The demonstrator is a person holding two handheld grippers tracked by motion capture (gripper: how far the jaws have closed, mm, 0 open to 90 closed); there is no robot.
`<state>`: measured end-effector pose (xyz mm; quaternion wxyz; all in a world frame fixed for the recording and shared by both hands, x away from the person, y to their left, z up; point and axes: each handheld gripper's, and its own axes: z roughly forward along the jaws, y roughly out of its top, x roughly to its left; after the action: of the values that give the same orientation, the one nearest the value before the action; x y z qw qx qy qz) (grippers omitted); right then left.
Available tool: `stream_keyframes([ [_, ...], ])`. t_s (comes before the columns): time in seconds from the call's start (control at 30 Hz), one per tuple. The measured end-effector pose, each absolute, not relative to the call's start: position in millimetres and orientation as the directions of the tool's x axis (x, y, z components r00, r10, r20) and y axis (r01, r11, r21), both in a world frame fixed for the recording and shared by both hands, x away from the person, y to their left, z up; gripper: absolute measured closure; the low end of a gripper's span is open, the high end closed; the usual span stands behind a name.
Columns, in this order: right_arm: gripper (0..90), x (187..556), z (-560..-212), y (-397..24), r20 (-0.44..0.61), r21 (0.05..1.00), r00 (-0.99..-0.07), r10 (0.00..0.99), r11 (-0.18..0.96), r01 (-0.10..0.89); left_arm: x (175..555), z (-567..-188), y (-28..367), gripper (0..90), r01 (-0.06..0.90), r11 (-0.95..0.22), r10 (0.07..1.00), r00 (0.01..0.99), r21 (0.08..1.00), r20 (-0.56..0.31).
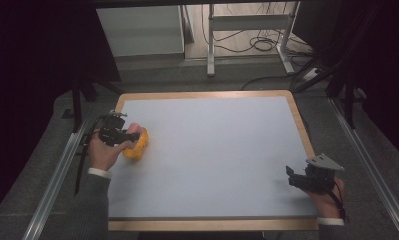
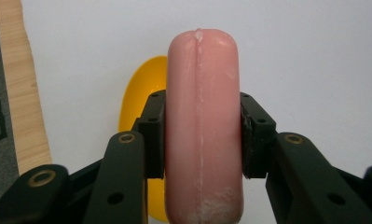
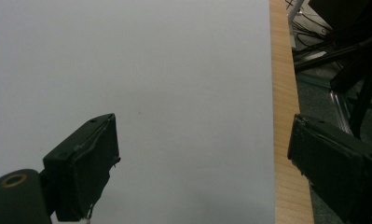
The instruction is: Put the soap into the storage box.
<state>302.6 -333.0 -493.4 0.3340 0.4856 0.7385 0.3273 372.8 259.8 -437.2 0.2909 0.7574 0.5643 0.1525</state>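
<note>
Left tongs (image 2: 203, 135) clamping pink sausage (image 2: 203, 140) over yellow bun-shaped holder (image 1: 137, 146). Smooth skin risking slipping, sausage missing holder, rolling across counter (image 1: 212, 150). Right tongs (image 3: 202, 172) gaping, idling.

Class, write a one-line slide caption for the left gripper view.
Left gripper clamps a pink sausage above a yellow dish.

The table (image 1: 212, 150) has a pale grey top framed by a light wooden rim. A yellow bowl (image 1: 137, 145) sits on it close to the left edge, roughly halfway up that side. At the table's near right corner, a hand (image 1: 327, 197) rests at the table's edge. The table stands on grey carpet (image 1: 337, 130), with metal rails along both sides.
</note>
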Motion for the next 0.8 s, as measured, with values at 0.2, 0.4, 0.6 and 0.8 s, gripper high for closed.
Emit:
stream_keyframes([
  [0.2,8.6,302.6,-493.5,-332.8,-0.176,0.808,-0.306,0.936,0.315,0.499,375.7,-441.2,262.5,60.1,0.774,-0.188,0.946,0.308,0.605,-0.099],
  [0.4,8.6,303.0,-494.1,-333.2,-0.179,0.806,-0.306,0.935,0.317,0.5,382.0,-451.3,263.4,60.1,0.79,-0.191,0.949,0.3,0.582,-0.097],
  [0.6,8.6,303.2,-494.5,-333.2,-0.178,0.806,-0.307,0.935,0.317,0.5,387.2,-464.2,264.9,60.1,0.808,-0.188,0.952,0.29,0.558,-0.101],
  [0.8,8.6,303.6,-495.1,-332.6,-0.178,0.804,-0.307,0.935,0.318,0.502,389.6,-471.4,263.7,60.1,0.816,-0.191,0.952,0.289,0.545,-0.099],
])
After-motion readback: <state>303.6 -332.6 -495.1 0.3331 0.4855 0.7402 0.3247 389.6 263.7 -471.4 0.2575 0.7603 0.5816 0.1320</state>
